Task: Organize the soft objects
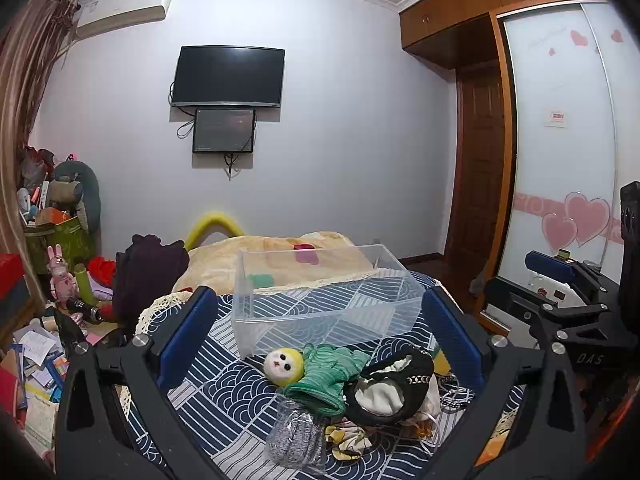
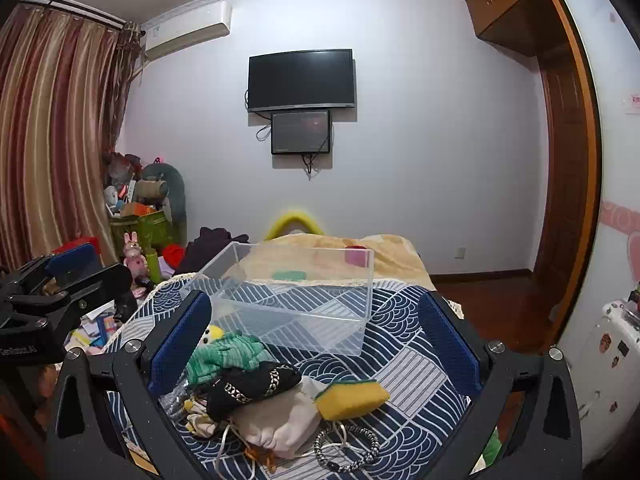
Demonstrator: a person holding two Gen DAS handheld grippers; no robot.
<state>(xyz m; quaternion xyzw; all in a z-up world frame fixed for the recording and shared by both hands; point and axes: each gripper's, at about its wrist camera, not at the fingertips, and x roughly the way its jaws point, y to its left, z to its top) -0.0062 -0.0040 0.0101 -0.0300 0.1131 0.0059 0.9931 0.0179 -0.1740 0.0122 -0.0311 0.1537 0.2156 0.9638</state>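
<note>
A pile of soft things lies on the blue patterned bedspread (image 1: pixel 224 400): a doll with a yellow hood and green dress (image 1: pixel 316 372), a black pouch with white lining (image 1: pixel 390 388), a grey knit item in clear wrap (image 1: pixel 296 436). The right wrist view also shows a yellow sponge (image 2: pixel 352 398), a beige drawstring bag (image 2: pixel 280 424) and a braided cord (image 2: pixel 348 450). A clear empty plastic box (image 1: pixel 324 300) stands just behind the pile. My left gripper (image 1: pixel 320 344) is open above the pile. My right gripper (image 2: pixel 316 344) is open above the pile too.
A beige blanket (image 1: pixel 280 252) with a red item covers the far bed. Dark clothes (image 1: pixel 148 276) lie at the left. The floor at left is cluttered with papers, toys and a green bin (image 1: pixel 60 236). A wardrobe (image 1: pixel 560 140) stands at right.
</note>
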